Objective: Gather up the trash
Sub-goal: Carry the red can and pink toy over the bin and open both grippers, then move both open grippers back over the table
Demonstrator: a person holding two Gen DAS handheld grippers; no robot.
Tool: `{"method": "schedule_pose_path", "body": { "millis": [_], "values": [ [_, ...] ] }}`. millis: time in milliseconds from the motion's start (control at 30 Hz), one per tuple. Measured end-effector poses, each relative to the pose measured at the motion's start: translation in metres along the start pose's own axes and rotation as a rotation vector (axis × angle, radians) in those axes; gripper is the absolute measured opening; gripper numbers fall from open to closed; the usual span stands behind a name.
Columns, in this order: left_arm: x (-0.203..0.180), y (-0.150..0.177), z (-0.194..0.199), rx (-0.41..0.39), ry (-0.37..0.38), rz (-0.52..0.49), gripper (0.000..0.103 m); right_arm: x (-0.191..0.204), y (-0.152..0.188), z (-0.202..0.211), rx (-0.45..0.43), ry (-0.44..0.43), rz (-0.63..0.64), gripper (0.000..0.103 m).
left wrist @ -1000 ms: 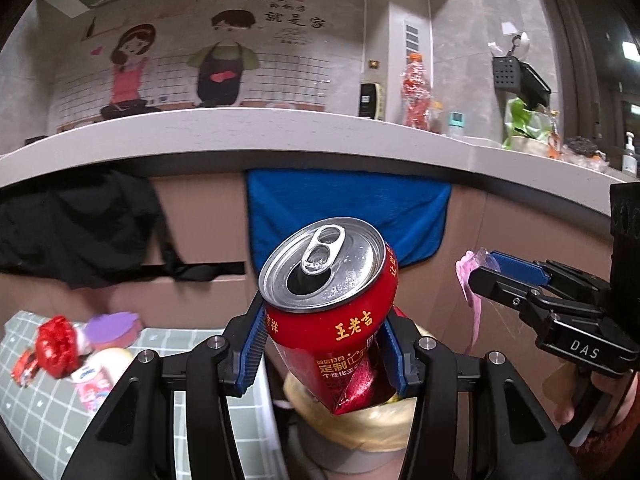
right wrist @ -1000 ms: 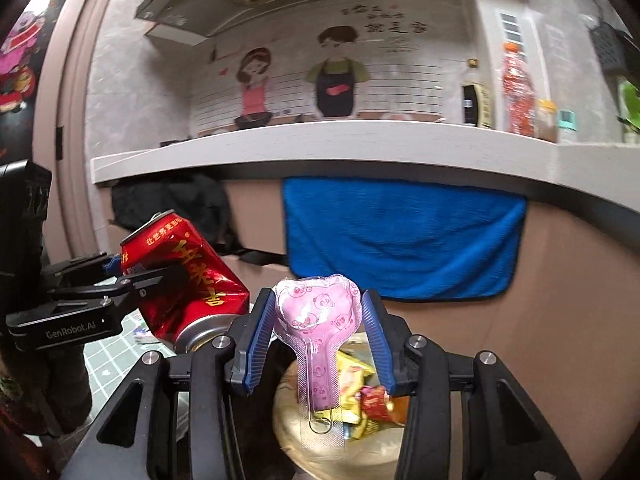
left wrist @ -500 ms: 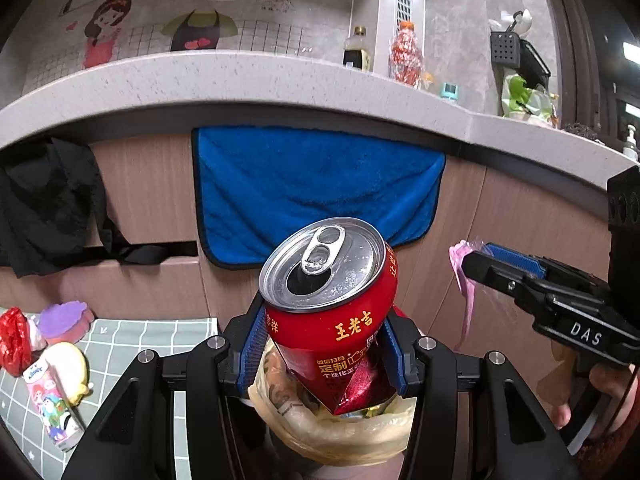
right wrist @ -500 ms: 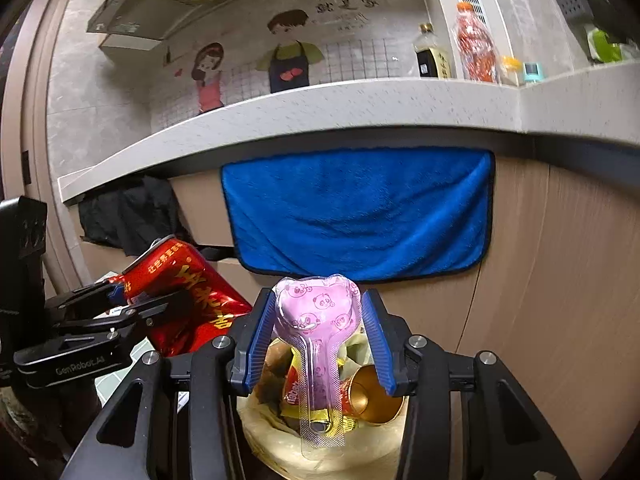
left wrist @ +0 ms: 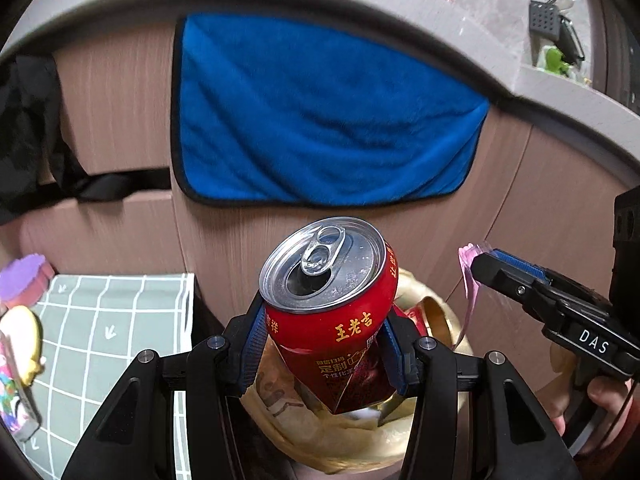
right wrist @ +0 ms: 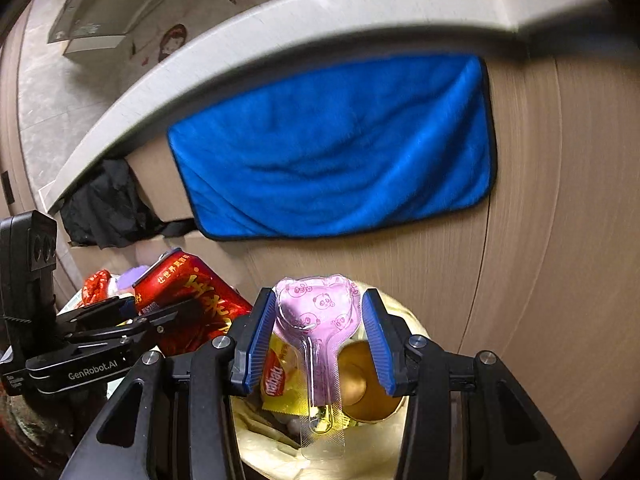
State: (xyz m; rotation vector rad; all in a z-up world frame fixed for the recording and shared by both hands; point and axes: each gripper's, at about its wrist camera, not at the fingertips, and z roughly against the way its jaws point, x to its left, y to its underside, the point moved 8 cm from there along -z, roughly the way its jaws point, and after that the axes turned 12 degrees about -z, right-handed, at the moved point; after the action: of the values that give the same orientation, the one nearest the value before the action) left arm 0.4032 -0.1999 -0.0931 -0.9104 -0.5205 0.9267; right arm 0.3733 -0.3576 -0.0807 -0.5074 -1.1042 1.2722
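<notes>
1. Both hands are hovering over the trash bin (right wrist: 256,446) lined with a yellowish bag, each carrying one piece of litter, so the collecting looks well underway but this pair of drops is not yet done.
2. The left gripper (left wrist: 326,354) is clenching a dented red drink can (left wrist: 332,300), its blue-padded fingers (left wrist: 253,344) pressing on the can's sides; the can is hanging above the near side of the bin's opening.
3. The right gripper (right wrist: 320,344) is grasping a pink heart-shaped blister pack (right wrist: 316,310) printed with pandas, the pack's clear tail dangling down over the bin's contents.
4. Inside the bin, a yellow snack wrapper (right wrist: 276,376) and a gold-coloured can (right wrist: 360,392) are already lying, suggesting several items are collected.
5. More work appears to be waiting: on the bench (left wrist: 120,320) with its checked green cloth, a purple object (left wrist: 24,278), a yellowish item (left wrist: 20,340) and a colourful packet (left wrist: 12,400) are sitting at the left edge.
6. Whether those leftovers are trash is hard to judge; they are cut off by the frame and distorted.
7. The bin's body and base are hidden behind the grippers, and the depth of its contents cannot be made out.
8. A blue towel (left wrist: 320,112) is hanging on the wall panel behind.
</notes>
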Motion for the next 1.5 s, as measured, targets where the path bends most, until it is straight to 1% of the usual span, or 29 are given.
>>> {"method": "schedule_pose_path", "body": {
  "millis": [167, 400, 533, 633, 700, 800, 833, 900, 933, 1000, 1067, 1200, 1333, 1500],
  "values": [
    [0.001, 0.01, -0.022, 0.057, 0.024, 0.011, 0.051, -0.017, 0.009, -0.022, 0.045, -0.004, -0.048, 0.041],
    [0.003, 0.029, -0.045, 0.127, 0.031, 0.016, 0.051, -0.035, 0.027, -0.049, 0.105, 0.0, -0.102, 0.041],
    [0.003, 0.035, -0.052, 0.146, 0.04, 0.019, 0.051, -0.04, 0.034, -0.057, 0.127, 0.008, -0.115, 0.041],
    [0.004, 0.034, -0.055, 0.141, 0.071, 0.033, 0.051, -0.042, 0.036, -0.06, 0.135, 0.011, -0.118, 0.041],
    [0.002, 0.033, -0.057, 0.14, 0.115, 0.043, 0.051, -0.043, 0.036, -0.062, 0.138, 0.017, -0.123, 0.043],
    [0.001, 0.032, -0.057, 0.143, 0.142, 0.05, 0.053, -0.044, 0.036, -0.064, 0.139, 0.031, -0.132, 0.043],
    [0.002, 0.032, -0.056, 0.141, 0.145, 0.054, 0.055, -0.044, 0.035, -0.063, 0.138, 0.038, -0.133, 0.043],
    [0.004, 0.029, -0.052, 0.126, 0.151, 0.07, 0.067, -0.045, 0.034, -0.062, 0.135, 0.051, -0.135, 0.044],
    [0.006, 0.027, -0.05, 0.121, 0.153, 0.077, 0.069, -0.045, 0.034, -0.061, 0.134, 0.055, -0.135, 0.045],
    [0.008, 0.022, -0.046, 0.108, 0.139, 0.081, 0.074, -0.044, 0.033, -0.059, 0.125, 0.057, -0.131, 0.045],
    [0.011, 0.017, -0.042, 0.087, 0.127, 0.085, 0.075, -0.044, 0.031, -0.055, 0.109, 0.061, -0.128, 0.046],
    [0.016, 0.01, -0.033, 0.064, 0.117, 0.097, 0.076, -0.044, 0.026, -0.047, 0.093, 0.042, -0.154, 0.051],
    [0.022, 0.008, -0.02, 0.05, 0.101, 0.102, 0.076, -0.037, 0.023, -0.037, 0.082, 0.025, -0.151, 0.051],
    [0.038, 0.009, 0.009, 0.024, 0.072, 0.109, 0.076, -0.022, 0.017, -0.019, 0.05, 0.027, -0.116, 0.051]
  ]
}}
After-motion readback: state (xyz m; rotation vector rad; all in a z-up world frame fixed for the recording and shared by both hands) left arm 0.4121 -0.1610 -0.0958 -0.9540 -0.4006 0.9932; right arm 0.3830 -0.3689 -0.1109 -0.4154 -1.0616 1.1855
